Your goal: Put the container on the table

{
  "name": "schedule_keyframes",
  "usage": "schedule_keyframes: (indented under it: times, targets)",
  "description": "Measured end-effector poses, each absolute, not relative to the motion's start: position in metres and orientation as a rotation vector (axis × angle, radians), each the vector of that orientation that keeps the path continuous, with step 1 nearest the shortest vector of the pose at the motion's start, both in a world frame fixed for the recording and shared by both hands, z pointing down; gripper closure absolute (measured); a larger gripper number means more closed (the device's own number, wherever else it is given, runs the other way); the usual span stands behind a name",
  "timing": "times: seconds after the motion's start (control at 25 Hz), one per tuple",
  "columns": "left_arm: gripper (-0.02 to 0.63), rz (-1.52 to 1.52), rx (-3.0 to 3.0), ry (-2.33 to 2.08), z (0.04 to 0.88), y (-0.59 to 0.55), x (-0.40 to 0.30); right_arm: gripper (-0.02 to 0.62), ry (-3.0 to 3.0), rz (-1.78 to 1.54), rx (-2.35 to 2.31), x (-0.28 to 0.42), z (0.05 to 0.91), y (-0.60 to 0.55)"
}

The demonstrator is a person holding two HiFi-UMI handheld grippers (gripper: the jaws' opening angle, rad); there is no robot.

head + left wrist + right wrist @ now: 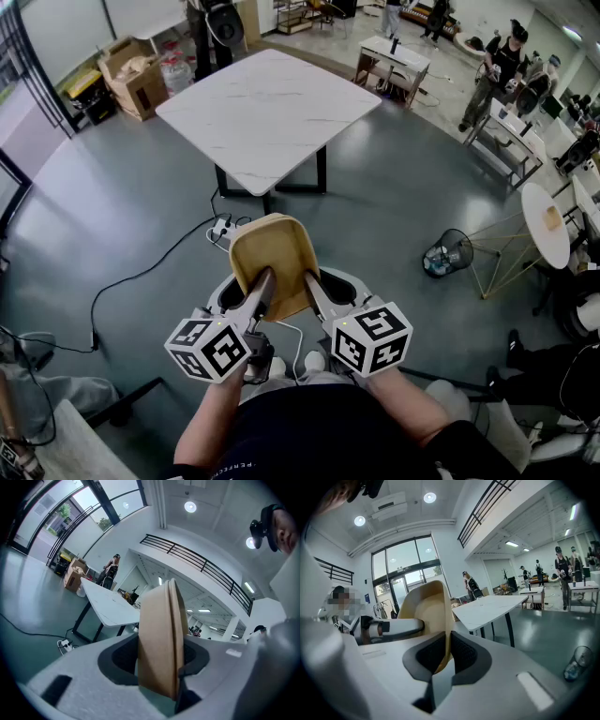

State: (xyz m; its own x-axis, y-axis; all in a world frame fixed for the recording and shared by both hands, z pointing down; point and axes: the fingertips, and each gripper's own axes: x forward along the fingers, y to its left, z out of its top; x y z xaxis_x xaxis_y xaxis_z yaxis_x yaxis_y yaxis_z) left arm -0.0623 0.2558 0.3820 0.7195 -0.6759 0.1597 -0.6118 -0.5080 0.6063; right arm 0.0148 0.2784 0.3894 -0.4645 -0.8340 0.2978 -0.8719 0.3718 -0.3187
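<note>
Between the two hand-held grippers, a tan container (pixel 272 258) is held clear of the grey floor (pixel 122 216), short of the white table (pixel 267 112).

1. The left hand-held gripper (pixel 262 283) is closed on the near left part of the container's rim. In the left gripper view, the thick wall is seen clamped between the dark pads, with the jaws partly apart to the width of that wall.
2. The right hand-held gripper (pixel 312 281) is closed on the near right part of the rim. In the right gripper view, the thin edge is seen pinched between the pads, with the jaws nearly together.
3. The container's far rim is seen, in the head view, just short of the table's near corner edge. The table is turned corner-on, so two of its edges run away to the left and right.
4. A power strip (pixel 220 230) and its cable (pixel 141 277) are laid on the floor just left of the container's far rim.
5. A wire basket (pixel 448 253) is set well apart to the right, and a cardboard box (pixel 136 75) stands beyond the table's left corner. Open floor is seen on both sides of the table.
</note>
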Motion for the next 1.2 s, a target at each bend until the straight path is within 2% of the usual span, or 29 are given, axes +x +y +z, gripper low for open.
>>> schedule_keyframes:
  times: [1.2]
  targets:
    - [0.443, -0.082, 2.277, -1.020, 0.401, 0.238, -0.013, 0.565, -2.579, 0.731, 1.461, 0.063, 0.407, 0.264]
